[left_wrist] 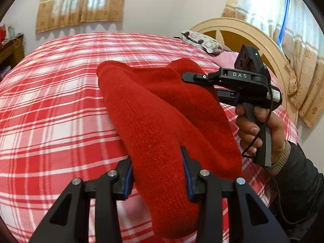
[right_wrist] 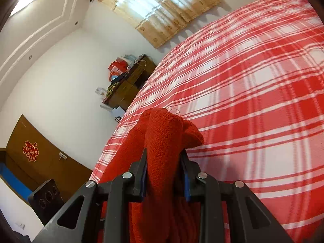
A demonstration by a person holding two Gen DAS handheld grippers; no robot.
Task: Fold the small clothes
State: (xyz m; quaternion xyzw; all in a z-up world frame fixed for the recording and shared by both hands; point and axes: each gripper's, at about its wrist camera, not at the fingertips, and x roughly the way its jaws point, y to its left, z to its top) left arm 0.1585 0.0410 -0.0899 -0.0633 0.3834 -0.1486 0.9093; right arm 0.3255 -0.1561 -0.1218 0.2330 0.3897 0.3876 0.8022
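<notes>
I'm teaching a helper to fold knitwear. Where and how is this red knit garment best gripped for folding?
By its outer ends, one gripper each, coming in along the fabric's edge. The red knit garment is soft and sags between holds; the left gripper and right gripper already pinch bunched ends above the plaid bed.

I see a red-and-white plaid bedspread (left_wrist: 50, 111) filling the near scene, a cream headboard (left_wrist: 243, 32) far right with a patterned pillow (left_wrist: 202, 40), beige curtains (left_wrist: 81, 6) and a brown dresser (right_wrist: 129, 85) far left.
</notes>
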